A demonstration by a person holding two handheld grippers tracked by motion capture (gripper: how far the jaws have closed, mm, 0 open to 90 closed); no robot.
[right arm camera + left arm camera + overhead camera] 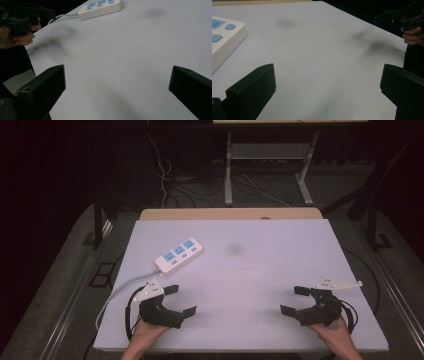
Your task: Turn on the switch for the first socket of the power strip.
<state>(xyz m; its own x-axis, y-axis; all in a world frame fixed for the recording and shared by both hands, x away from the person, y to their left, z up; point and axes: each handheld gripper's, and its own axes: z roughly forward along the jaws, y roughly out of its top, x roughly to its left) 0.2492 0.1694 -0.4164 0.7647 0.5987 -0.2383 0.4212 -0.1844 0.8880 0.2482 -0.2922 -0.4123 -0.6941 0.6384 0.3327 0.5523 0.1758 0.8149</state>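
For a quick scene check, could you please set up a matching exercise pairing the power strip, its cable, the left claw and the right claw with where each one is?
Things:
1. power strip
2. cable
3. left claw
4. right claw

Places:
A. near right of the table, open
B. left half, farther back, lying flat
C. near left of the table, open
D. runs off the table's left edge

Pairs: 1-B, 2-D, 3-C, 4-A

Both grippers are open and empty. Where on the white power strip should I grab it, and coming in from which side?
Probably with the left gripper, the nearer one. Take the power strip across its narrow width near the middle, coming from above. It lies flat on the table, long and slim. Stay off the end where its cable leaves.
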